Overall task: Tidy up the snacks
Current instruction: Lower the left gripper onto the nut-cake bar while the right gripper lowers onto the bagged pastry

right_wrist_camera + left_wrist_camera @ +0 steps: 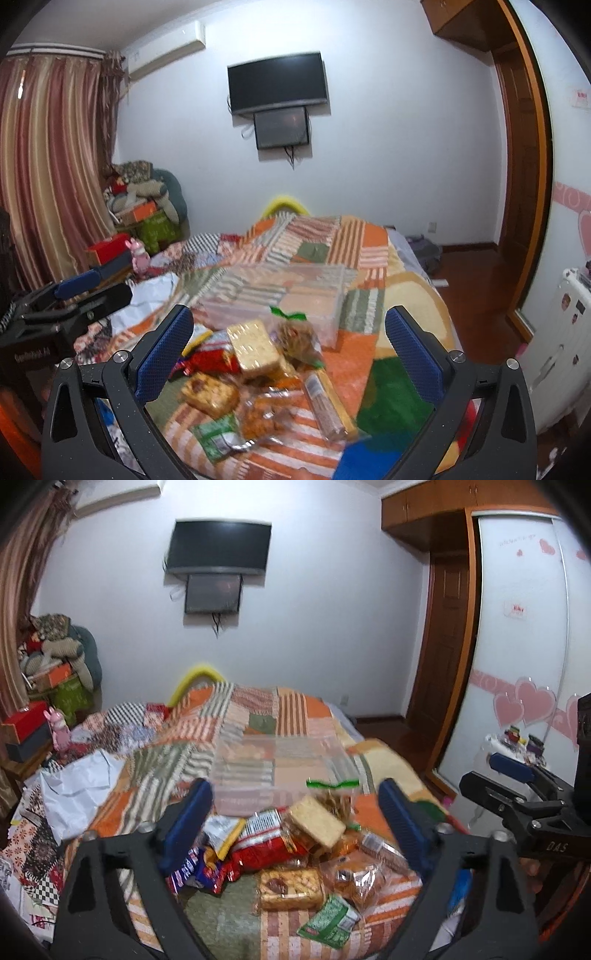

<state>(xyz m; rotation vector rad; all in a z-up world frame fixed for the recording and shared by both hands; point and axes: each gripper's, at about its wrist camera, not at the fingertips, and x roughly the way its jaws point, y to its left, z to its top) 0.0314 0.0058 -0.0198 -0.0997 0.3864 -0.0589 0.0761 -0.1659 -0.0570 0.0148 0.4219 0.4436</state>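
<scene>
Right wrist view, long biscuit sleeve (327, 406) lying flat, pointing away, slightly left.

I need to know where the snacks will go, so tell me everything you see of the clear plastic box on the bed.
The clear plastic box is a rectangular see-through container; the quilt's stripes show through its walls. It looks empty, though blur hides detail. It sits upright on the patchwork quilt, just behind the snack pile, untouched by either gripper.

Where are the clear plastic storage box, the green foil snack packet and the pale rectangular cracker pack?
Clear plastic storage box (280, 771): left wrist view, front wall.
Green foil snack packet (328, 917): left wrist view, middle of wrapper.
Pale rectangular cracker pack (253, 345): right wrist view, top face.
</scene>
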